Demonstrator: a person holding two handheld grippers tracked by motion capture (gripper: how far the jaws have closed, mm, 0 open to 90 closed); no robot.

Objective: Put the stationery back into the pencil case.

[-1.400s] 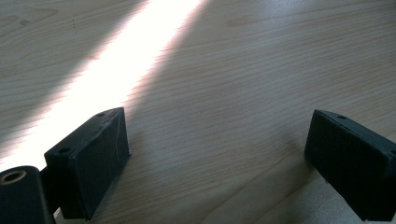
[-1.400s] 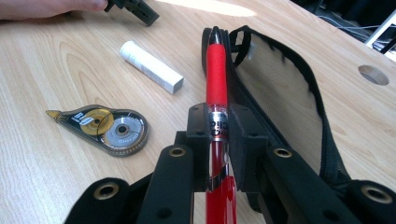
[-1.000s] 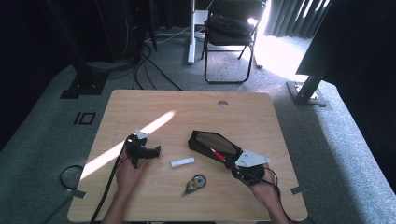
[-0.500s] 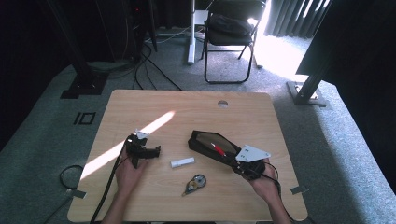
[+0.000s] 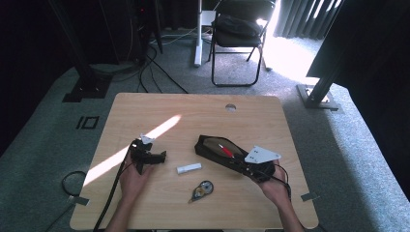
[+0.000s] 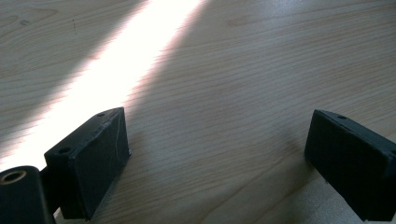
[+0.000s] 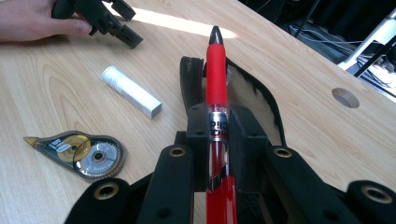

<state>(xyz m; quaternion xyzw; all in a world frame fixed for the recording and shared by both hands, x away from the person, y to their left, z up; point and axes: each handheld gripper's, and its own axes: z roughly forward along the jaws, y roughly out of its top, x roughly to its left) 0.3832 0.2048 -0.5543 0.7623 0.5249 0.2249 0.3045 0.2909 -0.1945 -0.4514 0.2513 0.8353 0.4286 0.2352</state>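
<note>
My right gripper is shut on a red pen with a black tip, which points forward over an open black pencil case. In the high view the pen hangs over the case at the table's right middle, with the right gripper just behind it. My left gripper rests in a hand at the left, jaws pointing right. Its jaws stand open, with bare wood between them.
A white tube lies between the two grippers. A correction tape roller sits nearer the front edge. The wooden table has a cable hole at the back, and a folding chair stands beyond it.
The right gripper with the pen has shifted slightly away from the front edge, farther over the pencil case. The left gripper has stayed put.
</note>
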